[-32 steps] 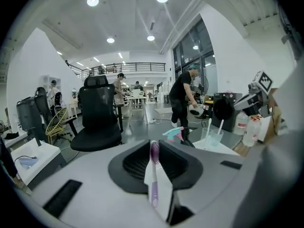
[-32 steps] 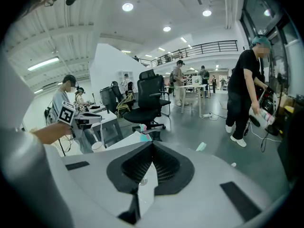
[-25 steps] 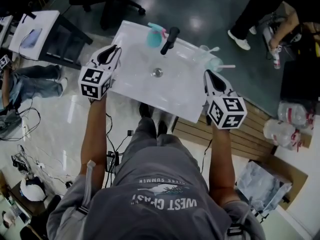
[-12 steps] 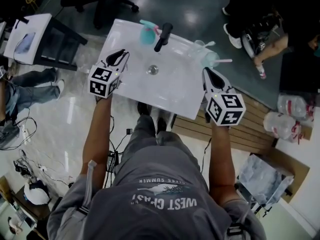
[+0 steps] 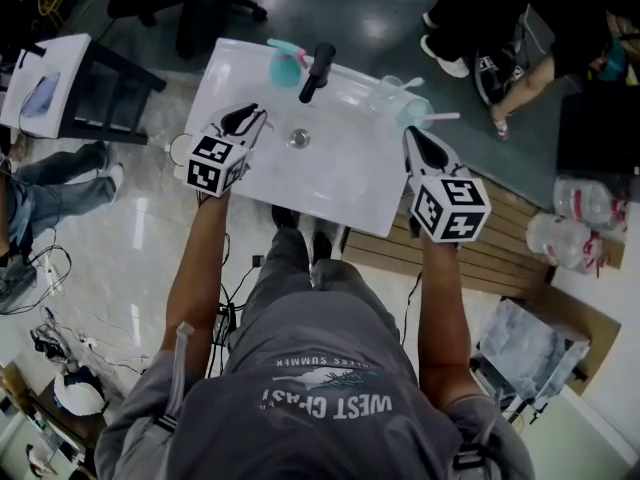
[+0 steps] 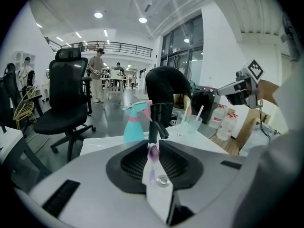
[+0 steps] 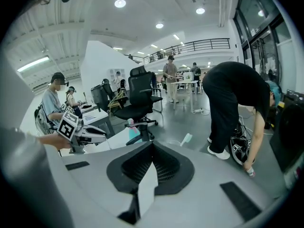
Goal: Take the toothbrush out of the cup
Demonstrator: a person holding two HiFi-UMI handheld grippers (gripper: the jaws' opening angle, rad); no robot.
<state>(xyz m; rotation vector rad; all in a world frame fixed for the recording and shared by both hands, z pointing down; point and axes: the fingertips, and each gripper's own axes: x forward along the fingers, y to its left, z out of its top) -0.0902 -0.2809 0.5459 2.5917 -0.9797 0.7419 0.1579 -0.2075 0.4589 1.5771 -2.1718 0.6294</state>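
Nothing done yet: the toothbrush (image 5: pixel 445 118) sits in the cup (image 5: pixel 418 111) just ahead of the right claw (image 5: pixel 411 134), which is closed and empty, while the left claw (image 5: pixel 257 114), barely parted and empty, is well apart from the cup.

We logged a white sink (image 5: pixel 350 183), black tap (image 5: pixel 316 71), teal bottle (image 5: pixel 285 66) with pink trigger, pale teal cup (image 5: pixel 415 111), whitish toothbrush (image 5: pixel 447 118), grey shirt (image 5: pixel 330 368). Left gripper (image 5: pixel 258 113) and right gripper (image 5: pixel 410 133) wore black-and-white square markers.
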